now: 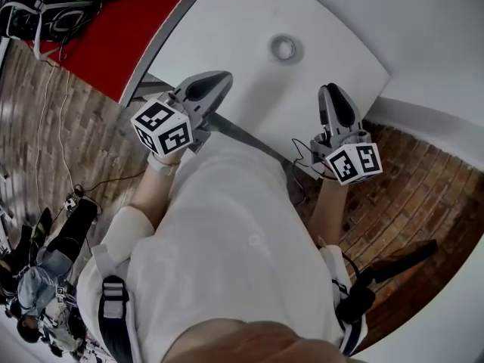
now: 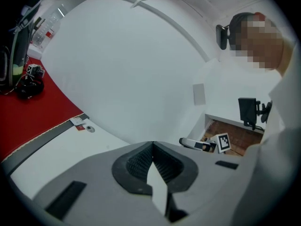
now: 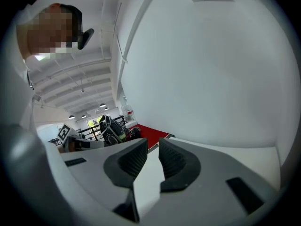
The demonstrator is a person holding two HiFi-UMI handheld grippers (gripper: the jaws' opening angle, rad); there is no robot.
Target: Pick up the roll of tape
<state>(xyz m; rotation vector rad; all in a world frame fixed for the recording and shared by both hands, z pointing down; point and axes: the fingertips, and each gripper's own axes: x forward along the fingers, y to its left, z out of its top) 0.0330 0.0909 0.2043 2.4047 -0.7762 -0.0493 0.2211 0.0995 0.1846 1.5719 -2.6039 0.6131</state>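
The roll of tape point(image 1: 283, 48), a small grey ring, lies flat on the white table point(image 1: 333, 29) toward its far side. It does not show in either gripper view. My left gripper point(image 1: 221, 79) hovers over the table's near left edge, short of the tape and to its left. Its jaws are shut with nothing between them point(image 2: 152, 145). My right gripper point(image 1: 330, 91) is at the near right edge, to the right of the tape and nearer to me. It is also shut and empty point(image 3: 153, 142). Each gripper view looks out over bare white tabletop.
A red floor area point(image 1: 113, 36) with black bags point(image 1: 53, 6) lies beyond the table's left edge. Brick floor point(image 1: 45, 127) with cables runs on the left and at the right. A person sits low at the left point(image 1: 38, 278). A small red label point(image 2: 80, 125) lies on the table's far edge.
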